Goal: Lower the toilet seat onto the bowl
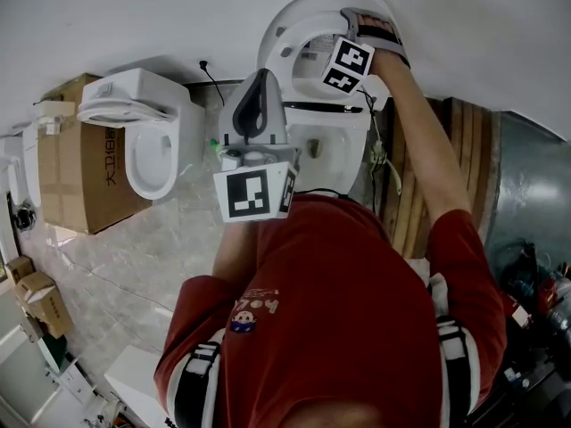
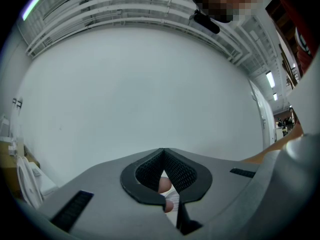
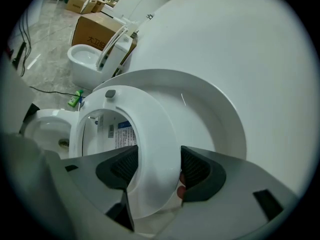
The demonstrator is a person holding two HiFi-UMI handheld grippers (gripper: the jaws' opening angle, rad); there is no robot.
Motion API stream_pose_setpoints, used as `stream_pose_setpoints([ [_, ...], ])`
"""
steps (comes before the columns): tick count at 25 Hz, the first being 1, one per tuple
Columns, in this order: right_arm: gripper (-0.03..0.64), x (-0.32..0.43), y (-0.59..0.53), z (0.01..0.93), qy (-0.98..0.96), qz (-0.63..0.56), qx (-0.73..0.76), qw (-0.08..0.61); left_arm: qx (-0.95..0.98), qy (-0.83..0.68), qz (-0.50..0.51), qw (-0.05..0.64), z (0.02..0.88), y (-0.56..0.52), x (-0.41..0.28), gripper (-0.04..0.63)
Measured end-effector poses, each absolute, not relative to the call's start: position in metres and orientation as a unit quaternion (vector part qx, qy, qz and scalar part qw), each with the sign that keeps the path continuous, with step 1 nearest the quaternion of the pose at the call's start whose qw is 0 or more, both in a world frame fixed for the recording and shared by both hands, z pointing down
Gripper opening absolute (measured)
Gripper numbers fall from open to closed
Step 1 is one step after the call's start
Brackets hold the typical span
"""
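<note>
Standing upright just in front of its raised lid (image 3: 212,114), the toilet seat (image 3: 150,129) has the top of its ring running between the jaws of the right hand-held gripper (image 3: 154,165). That hand-held gripper is released: its pads are spread wide on either side of the ring and do not appear to press it. The bowl (image 3: 47,126) lies open below and to the left of that hand-held gripper, so the seat is not yet lowered. To do this step well, I would close the pads squarely on the ring, clear of the lid behind it, then swing the seat forward about its hinge slowly and let go only once it rests on the bowl. The left hand-held gripper (image 2: 162,154) is clenched on nothing and faces the bare wall (image 2: 150,84). Beyond the right hand-held gripper, a second toilet (image 3: 92,59) stands beside a cardboard box (image 3: 97,31)
</note>
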State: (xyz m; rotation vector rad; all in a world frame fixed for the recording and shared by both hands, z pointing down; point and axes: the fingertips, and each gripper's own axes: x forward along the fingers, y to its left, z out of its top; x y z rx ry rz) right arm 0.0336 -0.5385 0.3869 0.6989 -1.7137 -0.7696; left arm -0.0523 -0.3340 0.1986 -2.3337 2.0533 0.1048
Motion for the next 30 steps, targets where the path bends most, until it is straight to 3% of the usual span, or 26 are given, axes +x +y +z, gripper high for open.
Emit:
stream_pose_setpoints([
  [14, 0.253, 0.039, -0.516, 0.388, -0.710, -0.322, 0.305, 0.548, -0.764, 0.645, 0.029, 0.011, 0.205, -0.321, -0.058, 0.009],
  [30, 0.253, 0.040, -0.481, 0.378, -0.669, -0.323, 0.321, 0.588, -0.793, 0.608, 0.039, -0.023, 0.226, -0.315, -0.116, 0.009],
])
